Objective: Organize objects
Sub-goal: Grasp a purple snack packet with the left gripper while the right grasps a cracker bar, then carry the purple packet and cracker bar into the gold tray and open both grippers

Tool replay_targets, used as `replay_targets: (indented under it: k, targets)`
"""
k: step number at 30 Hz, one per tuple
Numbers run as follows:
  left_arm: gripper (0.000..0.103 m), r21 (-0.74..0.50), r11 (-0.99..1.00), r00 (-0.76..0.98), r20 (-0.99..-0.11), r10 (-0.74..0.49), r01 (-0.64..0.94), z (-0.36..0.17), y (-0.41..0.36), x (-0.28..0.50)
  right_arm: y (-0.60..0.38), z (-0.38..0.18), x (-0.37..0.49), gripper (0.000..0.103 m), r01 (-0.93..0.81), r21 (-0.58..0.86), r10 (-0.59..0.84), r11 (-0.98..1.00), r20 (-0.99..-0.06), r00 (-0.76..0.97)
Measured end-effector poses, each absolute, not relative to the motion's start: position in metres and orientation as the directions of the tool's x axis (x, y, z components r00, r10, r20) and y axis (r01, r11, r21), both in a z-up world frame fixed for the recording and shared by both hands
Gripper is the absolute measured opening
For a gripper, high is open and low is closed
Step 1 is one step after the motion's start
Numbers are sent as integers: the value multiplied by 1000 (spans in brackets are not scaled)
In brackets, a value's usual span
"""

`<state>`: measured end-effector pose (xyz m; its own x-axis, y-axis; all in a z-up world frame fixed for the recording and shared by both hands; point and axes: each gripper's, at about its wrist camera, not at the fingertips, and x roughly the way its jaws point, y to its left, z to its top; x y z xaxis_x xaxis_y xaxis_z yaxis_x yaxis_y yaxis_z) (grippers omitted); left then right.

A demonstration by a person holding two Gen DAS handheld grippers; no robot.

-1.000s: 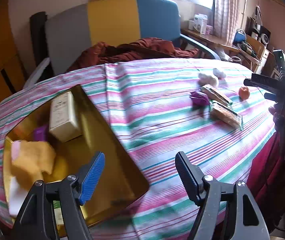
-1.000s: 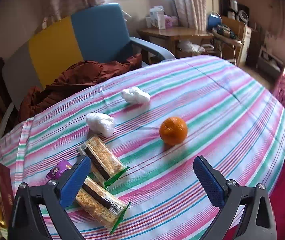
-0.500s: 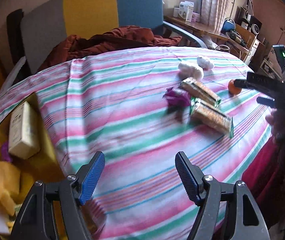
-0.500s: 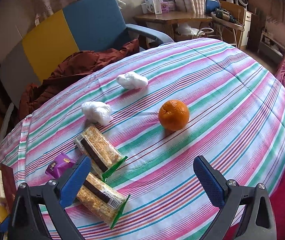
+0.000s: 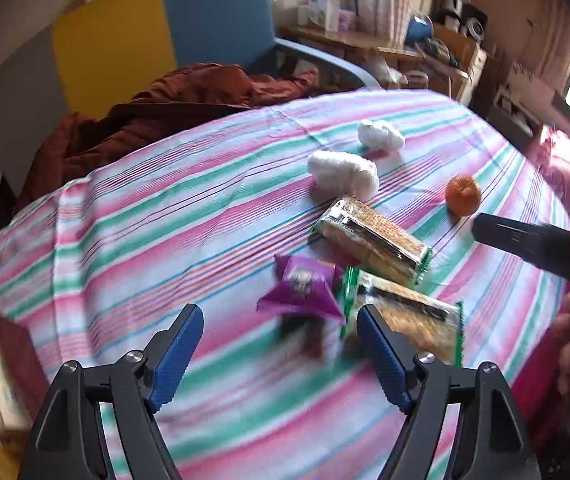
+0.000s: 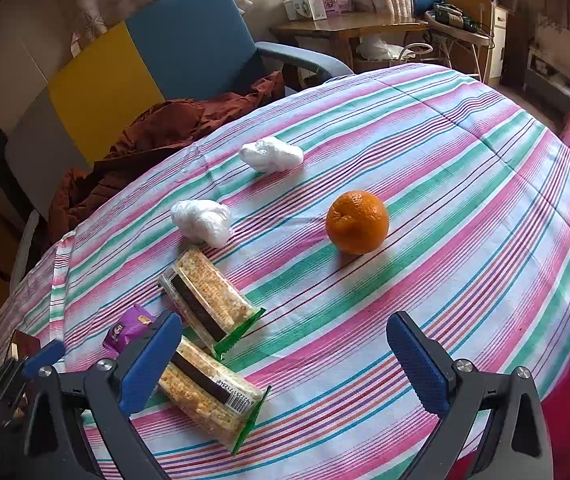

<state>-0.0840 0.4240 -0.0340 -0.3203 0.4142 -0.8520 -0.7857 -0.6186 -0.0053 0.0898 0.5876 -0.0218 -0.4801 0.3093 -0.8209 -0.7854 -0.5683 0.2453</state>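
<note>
On the striped tablecloth (image 6: 465, 208) the loose items lie in a cluster. Furthest left is the purple packet (image 5: 301, 286), just beside the near cracker pack (image 5: 409, 320); it looks light, thin and crinkly, likely to slide or crumple, so a pinch across its puffed middle seems safest. The two cracker packs, near and far (image 6: 205, 294), are light, with slick film over brittle contents; each is best gripped gently across its narrow width. Behind them sit two white wads (image 6: 203, 222) (image 6: 271, 154), soft and nearly weightless, easy to squeeze anywhere. Furthest right, well apart, the orange (image 6: 357, 222) is firm, round and heavier, apt to roll unless taken across its widest part.

The left gripper (image 5: 279, 348) is spread wide and empty, hovering with the purple packet just ahead between its pads. The right gripper (image 6: 285, 360) is also wide apart, holding and touching nothing, poised above the near pack's edge.
</note>
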Motion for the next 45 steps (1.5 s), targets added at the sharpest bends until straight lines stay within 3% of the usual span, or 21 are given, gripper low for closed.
replay_targets:
  k: [6, 8, 10, 13, 20, 27, 30, 32, 35, 45]
  targets:
    - [80, 14, -587, -283, -885, 369, -810, -58, 454, -105, 586, -24, 86, 103, -774, 245, 292, -583, -826, -482]
    - [68, 2, -575, -255, -897, 361, -818, -67, 461, -111, 585, -25, 85, 103, -771, 245, 285, -587, -829, -481]
    - [45, -18, -576, -230, -906, 355, -817, -75, 463, -116, 584, -26, 84, 103, -766, 247, 275, -594, -832, -482]
    - [37, -35, -582, -229, -899, 373, -812, -80, 454, -117, 580, -29, 77, 103, -737, 257, 240, -625, -835, -495]
    - [36, -73, -628, -248, -879, 408, -775, -79, 409, -105, 548, -42, 44, 99, -609, 183, 155, -772, -875, -459]
    - [36, -123, -680, -256, -867, 428, -723, -74, 363, -83, 531, -65, 22, 94, -536, 62, 157, -842, -922, -353]
    - [36, -127, -686, -271, -855, 442, -717, -76, 352, -70, 526, -73, 17, 84, -510, 27, 159, -860, -935, -318]
    - [36, -112, -679, -288, -847, 447, -725, -77, 347, -64, 522, -78, 14, 66, -488, 10, 159, -873, -939, -304]
    - [36, -100, -678, -301, -842, 448, -728, -78, 347, -61, 516, -80, 12, 51, -451, -7, 163, -893, -938, -307]
    - [34, -120, -699, -300, -842, 447, -705, -75, 336, -59, 503, -66, 9, 45, -387, 38, 125, -921, -913, -389]
